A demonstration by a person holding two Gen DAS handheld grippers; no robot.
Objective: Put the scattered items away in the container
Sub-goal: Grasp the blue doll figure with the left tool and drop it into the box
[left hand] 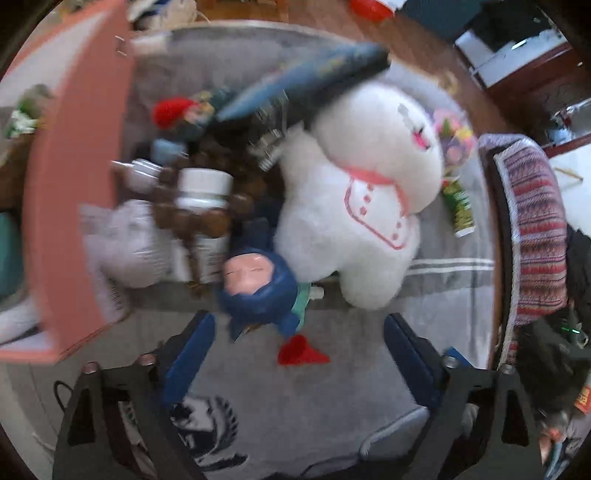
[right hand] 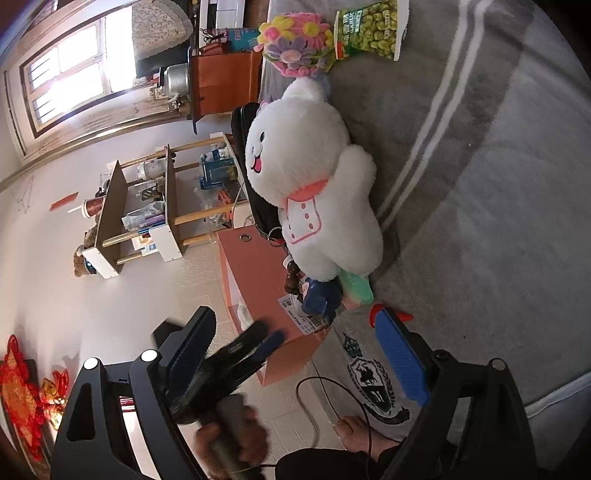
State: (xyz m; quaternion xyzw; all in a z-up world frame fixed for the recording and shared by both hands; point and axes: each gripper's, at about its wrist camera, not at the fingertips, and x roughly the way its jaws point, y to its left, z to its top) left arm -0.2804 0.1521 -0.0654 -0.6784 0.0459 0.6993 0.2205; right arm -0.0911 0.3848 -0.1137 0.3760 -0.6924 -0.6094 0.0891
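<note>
- We are holding the left gripper (left hand: 299, 354) pointed down over the grey blanket (left hand: 332, 398), jaws standing apart with nothing between them.
- Just ahead of its fingers the blue-hooded doll (left hand: 258, 288) is lying beside the white plush bear (left hand: 354, 199) — both crowding the mouth of the salmon-pink box (left hand: 70, 206).
- We are keeping the right gripper (right hand: 295, 354) spread wide too — empty, with the green snack bag (right hand: 369, 29) lying well apart on the blanket.

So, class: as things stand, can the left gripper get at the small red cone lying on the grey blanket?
Probably yes. The left gripper points down with open, empty jaws, and the red cone lies on bare grey blanket between its fingers. Only the blue-hooded doll lies close beside it.
</note>
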